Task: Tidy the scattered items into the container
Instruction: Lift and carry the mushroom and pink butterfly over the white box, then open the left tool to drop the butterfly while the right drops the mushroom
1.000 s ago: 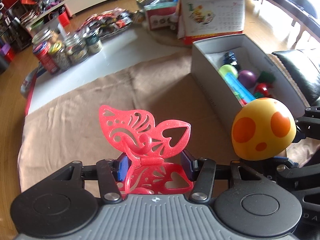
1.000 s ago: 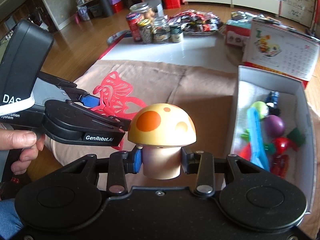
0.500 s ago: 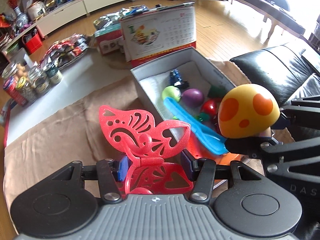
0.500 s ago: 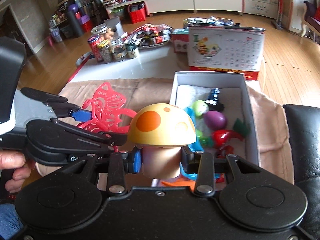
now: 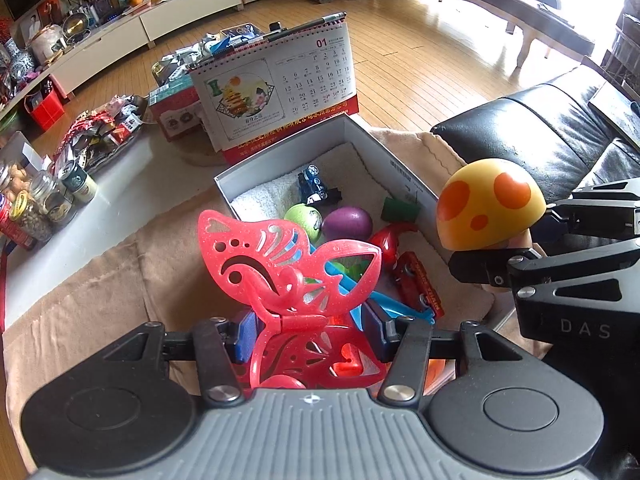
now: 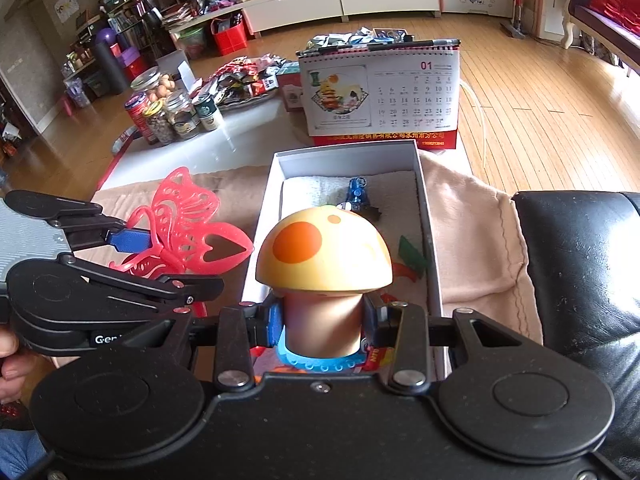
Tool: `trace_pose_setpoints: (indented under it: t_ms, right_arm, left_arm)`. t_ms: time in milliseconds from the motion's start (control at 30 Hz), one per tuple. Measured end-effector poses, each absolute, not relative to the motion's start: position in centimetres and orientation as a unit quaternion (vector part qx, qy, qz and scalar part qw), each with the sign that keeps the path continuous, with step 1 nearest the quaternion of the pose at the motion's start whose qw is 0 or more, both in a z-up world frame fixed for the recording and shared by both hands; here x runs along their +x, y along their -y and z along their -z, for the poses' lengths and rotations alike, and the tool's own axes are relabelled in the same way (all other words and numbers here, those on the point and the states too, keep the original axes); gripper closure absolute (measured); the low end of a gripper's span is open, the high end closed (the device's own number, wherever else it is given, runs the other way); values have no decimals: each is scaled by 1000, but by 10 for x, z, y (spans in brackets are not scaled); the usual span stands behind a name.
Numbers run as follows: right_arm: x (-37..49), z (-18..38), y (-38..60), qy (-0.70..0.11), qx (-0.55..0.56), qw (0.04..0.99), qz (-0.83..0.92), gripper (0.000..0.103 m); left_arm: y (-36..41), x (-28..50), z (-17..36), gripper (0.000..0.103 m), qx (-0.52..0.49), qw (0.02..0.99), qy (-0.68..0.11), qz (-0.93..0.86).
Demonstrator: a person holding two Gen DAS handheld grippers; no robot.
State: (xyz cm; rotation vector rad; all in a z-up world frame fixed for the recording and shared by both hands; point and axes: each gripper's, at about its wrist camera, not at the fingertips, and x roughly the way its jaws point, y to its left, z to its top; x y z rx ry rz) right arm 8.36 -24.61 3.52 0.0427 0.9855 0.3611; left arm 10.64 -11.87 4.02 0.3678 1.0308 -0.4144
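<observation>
My left gripper (image 5: 310, 330) is shut on a red plastic butterfly (image 5: 288, 264), held up over the near end of the grey box (image 5: 404, 176). My right gripper (image 6: 323, 322) is shut on the stem of a yellow mushroom toy (image 6: 323, 256) with orange spots, hanging above the same box (image 6: 348, 156). The mushroom (image 5: 490, 204) shows at the right of the left wrist view, the butterfly (image 6: 188, 220) at the left of the right wrist view. Inside the box lie a blue toy car (image 5: 314, 184), a green ball (image 5: 304, 220), a purple egg (image 5: 347, 223), a red car (image 5: 420, 290) and other toys.
A desk calendar (image 6: 380, 96) stands just behind the box. Jars and a can (image 6: 168, 114) stand at the table's far left, beside a tray of snack packets (image 6: 244, 78). A tan cloth (image 5: 100, 280) covers the table. A black leather seat (image 6: 580, 260) borders the right.
Both grippers have swung to the right with their toys, from over the bare cloth to above the box. Their grips have not changed.
</observation>
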Motion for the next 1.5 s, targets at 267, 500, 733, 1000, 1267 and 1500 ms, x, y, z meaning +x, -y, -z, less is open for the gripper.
trace_pose_setpoints:
  t_ms: [267,500,733,1000,1267,1500]
  right_arm:
    - [96,-26,255,-480,27,861,-169,62]
    - [102,0,254,-505,24,846,-169,62]
    - [107,23,256,-530,22,832,-162,63]
    - [112,36,259,-546,23,823,-157,62]
    - [120,46,257,-556,20,816,-158,62]
    - [125,50,256,-558,16,814,-158,62]
  left_arm:
    - [131,127,-34,49,173,831,-491,194]
    - [142,141,-19,49,166,826,-500,201]
    - [151,158,-4,49,167,821,-508,200]
    - [161,177,14,49,167,813,-519,204]
    - [165,197,31,49,176,807,-530,192]
    - [168,214,33,49,176,809,-529,188]
